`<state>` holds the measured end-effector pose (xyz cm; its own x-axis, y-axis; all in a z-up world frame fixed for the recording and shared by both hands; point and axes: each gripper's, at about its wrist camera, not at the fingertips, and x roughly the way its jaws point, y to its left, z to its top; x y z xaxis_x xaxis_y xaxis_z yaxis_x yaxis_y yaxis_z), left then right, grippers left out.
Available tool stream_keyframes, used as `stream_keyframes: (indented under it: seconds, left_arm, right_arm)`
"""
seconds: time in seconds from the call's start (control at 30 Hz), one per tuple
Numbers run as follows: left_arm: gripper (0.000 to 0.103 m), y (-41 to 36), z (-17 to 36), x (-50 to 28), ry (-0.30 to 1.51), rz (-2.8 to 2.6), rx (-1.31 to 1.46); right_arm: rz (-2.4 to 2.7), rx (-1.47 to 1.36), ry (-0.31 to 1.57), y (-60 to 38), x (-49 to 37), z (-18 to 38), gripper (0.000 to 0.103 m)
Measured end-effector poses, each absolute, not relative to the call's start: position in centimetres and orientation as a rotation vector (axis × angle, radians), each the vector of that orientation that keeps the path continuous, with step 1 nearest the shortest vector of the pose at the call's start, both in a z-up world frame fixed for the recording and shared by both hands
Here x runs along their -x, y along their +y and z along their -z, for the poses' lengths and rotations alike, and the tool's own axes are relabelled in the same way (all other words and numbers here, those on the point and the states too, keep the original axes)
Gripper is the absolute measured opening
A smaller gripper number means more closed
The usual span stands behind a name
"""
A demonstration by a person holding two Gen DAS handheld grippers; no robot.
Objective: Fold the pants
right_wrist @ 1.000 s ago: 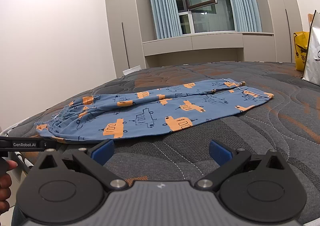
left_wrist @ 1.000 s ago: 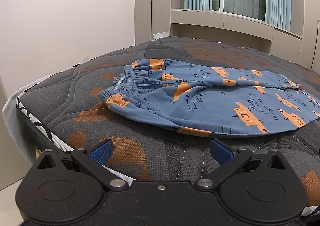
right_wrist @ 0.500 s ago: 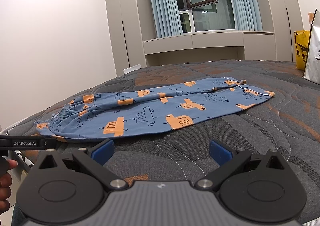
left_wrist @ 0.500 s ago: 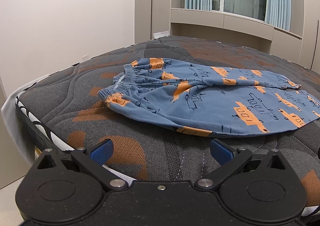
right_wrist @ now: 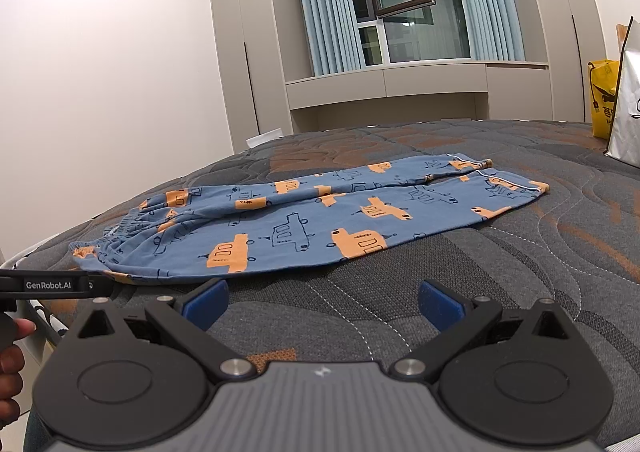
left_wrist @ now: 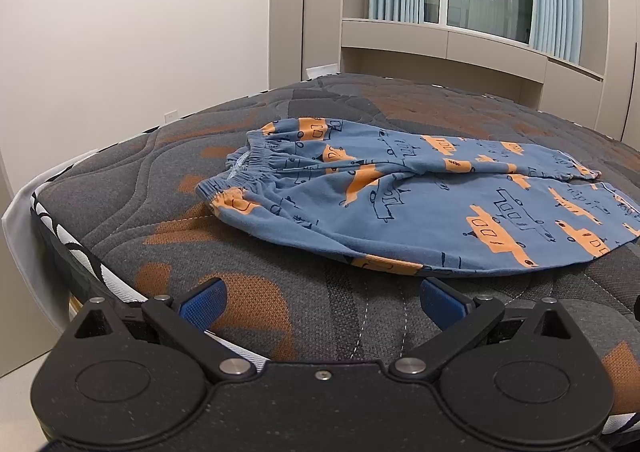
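Unfolded, blue vehicle-print pants [left_wrist: 404,208] lying flat, waistband at nine o'clock, quilted grey-orange mattress [left_wrist: 288,316] bearing them, curtained window [right_wrist: 396,8] at twelve, left gripper [left_wrist: 320,302] and right gripper [right_wrist: 322,302] gaping wide, holding nothing.

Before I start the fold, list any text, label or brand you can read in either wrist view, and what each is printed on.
"GenRobot.AI": white lettering on the black body of the left gripper, seen at the left edge of the right wrist view.
Yellow bag: dark print on it, too small and cut off to read.
White bag: a dark mark at the frame edge, unreadable.
Pants: drawn vehicles only, no words.
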<state>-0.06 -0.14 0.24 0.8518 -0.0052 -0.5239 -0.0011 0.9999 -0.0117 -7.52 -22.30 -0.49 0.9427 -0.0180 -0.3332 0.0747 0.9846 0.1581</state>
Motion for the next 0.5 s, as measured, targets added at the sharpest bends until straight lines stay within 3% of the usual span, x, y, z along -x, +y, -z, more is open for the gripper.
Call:
stream_keyframes:
  seconds: [0.5]
  left_arm:
    - [0.102,2.2,-0.8,-2.1,0.628,0.064,0.246]
  right_arm:
    - [0.092,-0.181,0.387,-22.3,6.4,0.3,0.103]
